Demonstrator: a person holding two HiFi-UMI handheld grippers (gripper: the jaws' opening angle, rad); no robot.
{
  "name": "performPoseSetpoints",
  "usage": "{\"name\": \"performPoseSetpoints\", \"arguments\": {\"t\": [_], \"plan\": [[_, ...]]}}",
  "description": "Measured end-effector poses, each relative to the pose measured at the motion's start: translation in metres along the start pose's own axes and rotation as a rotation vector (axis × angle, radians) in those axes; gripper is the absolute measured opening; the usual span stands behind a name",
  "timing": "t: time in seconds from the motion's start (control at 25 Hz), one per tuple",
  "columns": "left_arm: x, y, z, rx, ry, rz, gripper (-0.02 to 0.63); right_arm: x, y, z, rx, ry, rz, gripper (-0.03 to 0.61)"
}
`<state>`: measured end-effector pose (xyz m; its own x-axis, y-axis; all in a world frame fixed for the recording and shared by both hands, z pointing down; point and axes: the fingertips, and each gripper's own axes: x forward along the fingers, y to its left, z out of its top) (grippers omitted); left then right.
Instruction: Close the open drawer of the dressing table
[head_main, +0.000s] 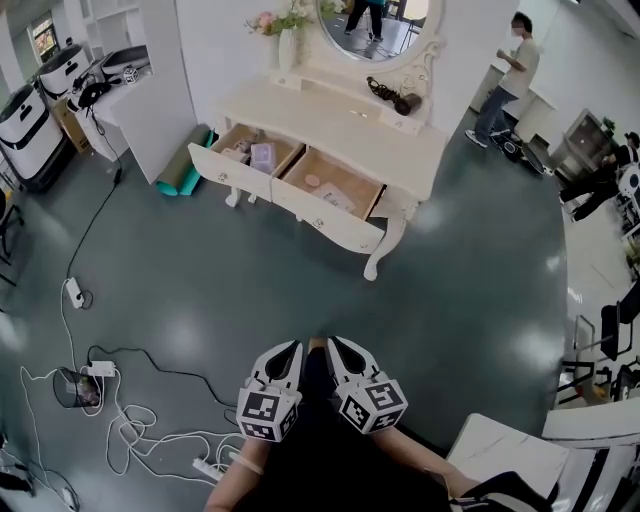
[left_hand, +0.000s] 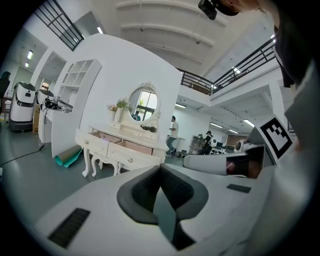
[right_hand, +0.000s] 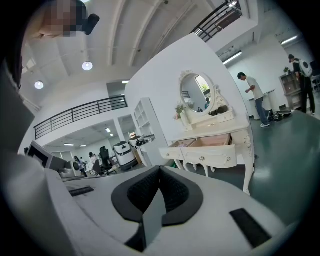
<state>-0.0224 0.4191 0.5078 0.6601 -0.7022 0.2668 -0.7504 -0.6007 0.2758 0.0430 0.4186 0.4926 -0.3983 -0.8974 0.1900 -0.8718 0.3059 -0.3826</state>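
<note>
The cream dressing table (head_main: 345, 118) stands across the green floor, far from me. Both of its drawers are pulled out: the left drawer (head_main: 247, 158) holds small items and the right drawer (head_main: 332, 192) shows a pinkish bottom. My left gripper (head_main: 293, 347) and right gripper (head_main: 333, 343) hang side by side close to my body, jaws together, holding nothing. The left gripper view shows the table (left_hand: 125, 145) small beyond the shut left gripper (left_hand: 161, 169). The right gripper view shows the table (right_hand: 212, 145) past the shut right gripper (right_hand: 160, 170).
White cables and power strips (head_main: 115, 405) sprawl over the floor at the lower left. A green rolled mat (head_main: 180, 176) lies by the table's left leg. A person (head_main: 508, 78) stands at the back right. A white tabletop corner (head_main: 510, 450) and chairs (head_main: 610, 345) are on the right.
</note>
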Motion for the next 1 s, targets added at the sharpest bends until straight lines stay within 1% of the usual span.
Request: {"name": "performPoseSetpoints", "arguments": {"t": [0.28,0.48,0.64,0.84,1.0], "plan": [[0.001,0.020,0.001,-0.031,-0.004,0.052,0.015,0.018,0.006,-0.006,-0.001,0.035,0.041,0.012],[0.013,0.038,0.004,-0.030,0.002,0.072,0.015,0.043,-0.002,-0.002,0.006,0.033,0.055,0.012],[0.033,0.057,0.018,-0.031,-0.001,0.087,0.015,0.069,-0.011,0.011,0.004,0.031,0.066,0.011],[0.070,0.073,0.038,-0.009,0.010,0.071,0.015,0.109,-0.032,0.030,0.015,0.031,0.056,0.012],[0.096,0.094,0.055,-0.011,0.003,0.076,0.015,0.145,-0.044,0.044,0.009,0.034,0.061,0.012]]}}
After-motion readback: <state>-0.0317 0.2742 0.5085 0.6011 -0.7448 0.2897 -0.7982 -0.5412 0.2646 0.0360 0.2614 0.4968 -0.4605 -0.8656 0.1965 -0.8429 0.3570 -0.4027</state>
